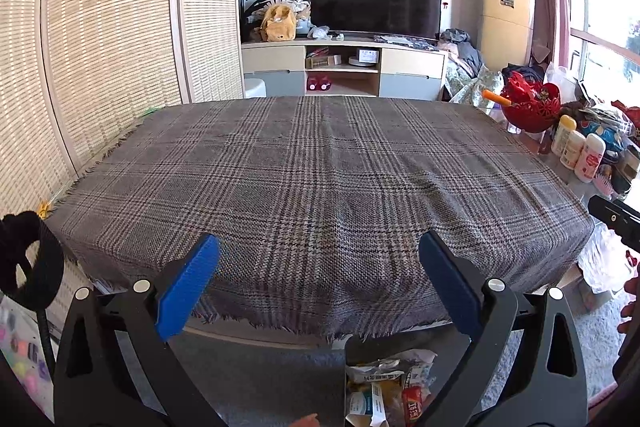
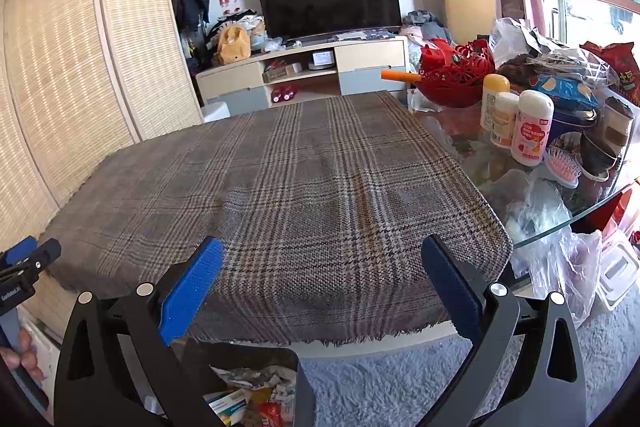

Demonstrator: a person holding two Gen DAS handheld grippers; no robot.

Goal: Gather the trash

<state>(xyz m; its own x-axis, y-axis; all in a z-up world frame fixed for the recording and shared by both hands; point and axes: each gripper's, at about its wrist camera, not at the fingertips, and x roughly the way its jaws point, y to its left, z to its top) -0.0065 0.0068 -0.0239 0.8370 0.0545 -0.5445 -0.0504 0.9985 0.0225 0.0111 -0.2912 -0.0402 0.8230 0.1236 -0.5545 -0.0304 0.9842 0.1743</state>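
A dark trash bin (image 1: 382, 391) stands on the floor at the table's near edge, holding crumpled wrappers and small boxes; it also shows in the right wrist view (image 2: 256, 391). My left gripper (image 1: 320, 269) is open and empty, held over the table's near edge above the bin. My right gripper (image 2: 322, 273) is open and empty in the same pose. The plaid tablecloth (image 1: 320, 179) shows no trash on it. The left gripper's body shows at the left edge of the right wrist view (image 2: 24, 267).
A glass table part (image 2: 560, 211) on the right carries bottles (image 2: 532, 131), a red basket (image 2: 456, 75), a pink brush, snack bags and plastic bags. A bamboo screen (image 1: 100, 47) stands left. A TV stand (image 1: 344, 63) is behind. Grey carpet lies below.
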